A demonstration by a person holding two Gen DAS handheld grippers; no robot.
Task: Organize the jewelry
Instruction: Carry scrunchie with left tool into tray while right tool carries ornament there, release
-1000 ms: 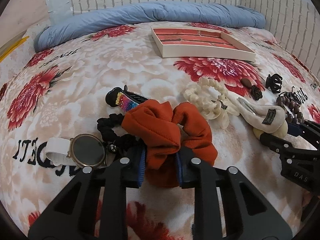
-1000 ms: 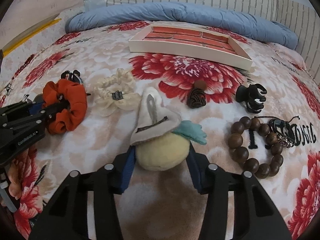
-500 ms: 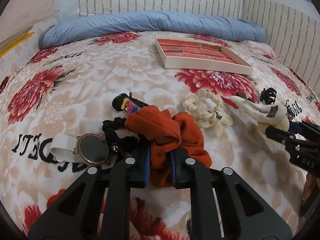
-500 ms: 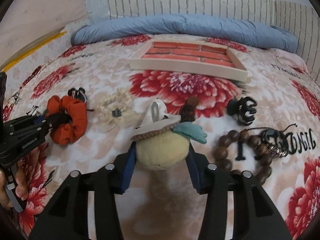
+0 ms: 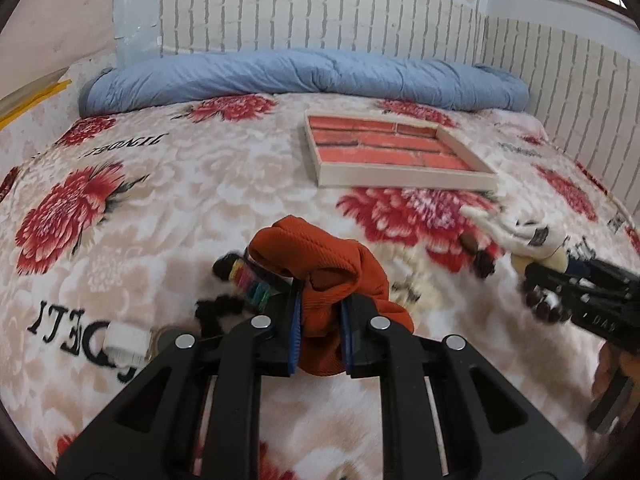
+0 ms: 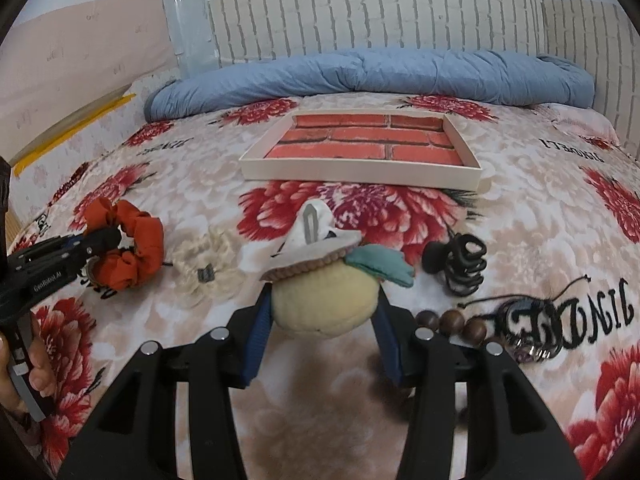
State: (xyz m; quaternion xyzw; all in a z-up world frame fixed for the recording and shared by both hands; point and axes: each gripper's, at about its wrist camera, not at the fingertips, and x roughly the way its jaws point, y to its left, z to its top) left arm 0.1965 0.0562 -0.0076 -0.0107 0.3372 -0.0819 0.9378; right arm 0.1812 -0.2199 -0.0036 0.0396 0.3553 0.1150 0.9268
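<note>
My left gripper [image 5: 320,320] is shut on an orange scrunchie [image 5: 324,264], lifted a little off the flowered bedspread. From the right wrist view that scrunchie [image 6: 128,252] hangs at the left gripper's tips at far left. My right gripper [image 6: 324,320] is shut on a plush yellow hair clip with a white hat and teal leaf [image 6: 324,280], also raised above the bed. The brick-patterned tray [image 6: 360,168] lies ahead on the bed, further back, with nothing visible in it. In the left wrist view the tray [image 5: 400,178] sits up and to the right.
On the bedspread lie a cream scrunchie [image 6: 204,256], a black claw clip [image 6: 460,264], a wooden bead bracelet [image 6: 452,320], a rainbow clip [image 5: 248,280], a black hair tie [image 5: 216,308] and a white-strapped watch [image 5: 128,340]. A blue rolled quilt [image 6: 380,76] lines the far edge by the wall.
Both grippers have risen with their loads and tipped up, so the tray and wall show more. The left jaws narrowed on the orange scrunchie and lifted it off the bedspread.
</note>
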